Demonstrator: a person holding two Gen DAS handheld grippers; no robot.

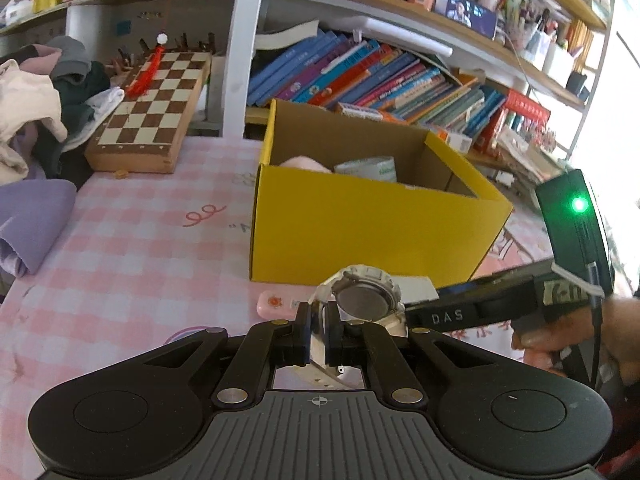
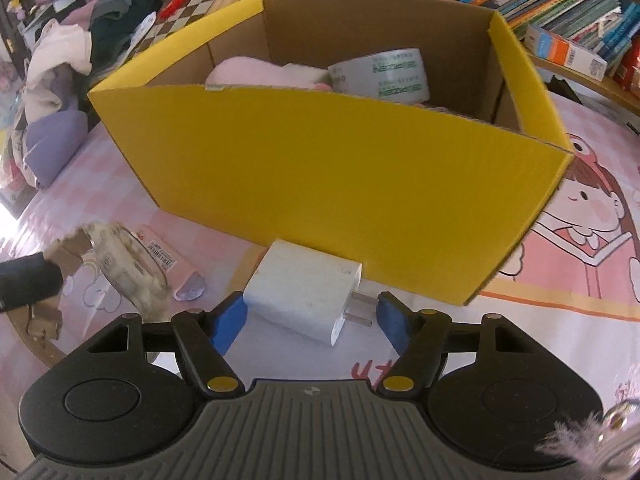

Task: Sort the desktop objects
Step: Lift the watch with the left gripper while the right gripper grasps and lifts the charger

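left gripper (image 1: 318, 334) clamped on strap of white plastic wristwatch (image 1: 366, 300), lifted for yellow cardboard box (image 1: 360, 228) | right gripper (image 2: 310, 320) half-open, straddling white plug charger (image 2: 304, 292) lying at box's near wall

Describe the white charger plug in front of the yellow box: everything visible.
The white charger plug is a boxy, smooth plastic block, slightly scuffed, with two metal prongs pointing right. It lies flat on the pink checked tablecloth, just before the yellow box. The right tongs straddle it, open, blue pads not pressing.
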